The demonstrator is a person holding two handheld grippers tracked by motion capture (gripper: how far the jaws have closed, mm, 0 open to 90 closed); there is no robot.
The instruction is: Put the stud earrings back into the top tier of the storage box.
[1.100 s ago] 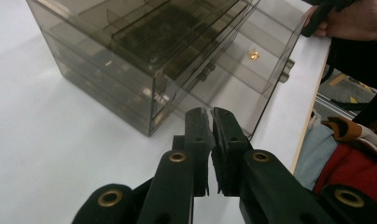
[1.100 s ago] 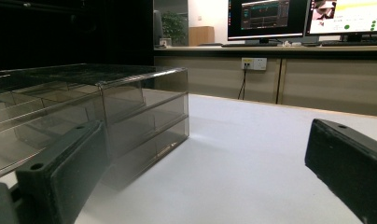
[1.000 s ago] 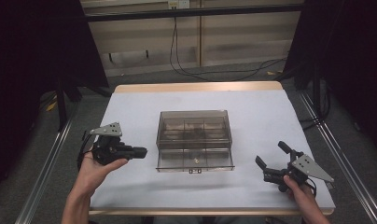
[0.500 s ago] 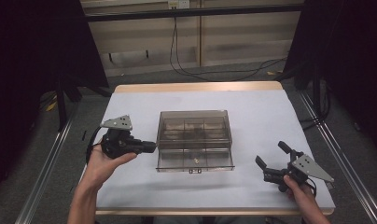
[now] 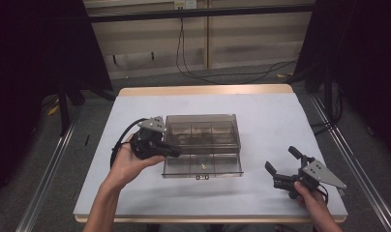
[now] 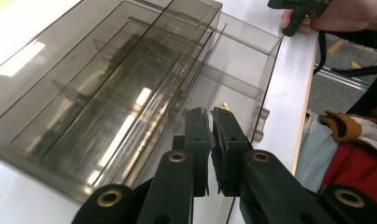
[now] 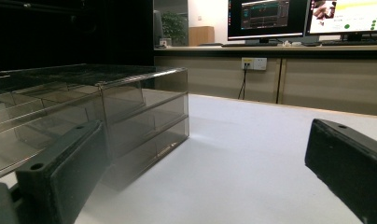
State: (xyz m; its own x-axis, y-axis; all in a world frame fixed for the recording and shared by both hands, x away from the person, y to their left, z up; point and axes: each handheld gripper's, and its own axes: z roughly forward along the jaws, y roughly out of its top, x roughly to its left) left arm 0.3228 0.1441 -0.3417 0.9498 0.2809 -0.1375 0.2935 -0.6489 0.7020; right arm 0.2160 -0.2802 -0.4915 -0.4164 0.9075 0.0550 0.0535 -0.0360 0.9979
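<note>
High view, starting at the bottom of the frame: the right tool (image 5: 280, 170) sits low right on the white tabletop (image 5: 261, 121), jaws spread wide with nothing in them, well apart from the box. The left tool (image 5: 175, 152) is at centre left, jaws pinched together and empty, tip right up against the left edge of the smoky clear drawer box (image 5: 202, 130), level with its pulled-out drawer (image 5: 203, 166).

In the left gripper view the closed jaws point over the open drawer toward a small gold thing (image 6: 225, 107) lying inside near the front wall. Can't tell what it is, too tiny.

What could go wrong, I'd guess: the box looks light, so a shove from the closed tip would slide it across the tabletop. The drawer wall and the dividers stand between the jaws and that gold bit, so coming in low just knocks plastic.

Further back there's bare tabletop, then its wooden edge, cables (image 5: 232, 72) on the floor and a wall panel.
</note>
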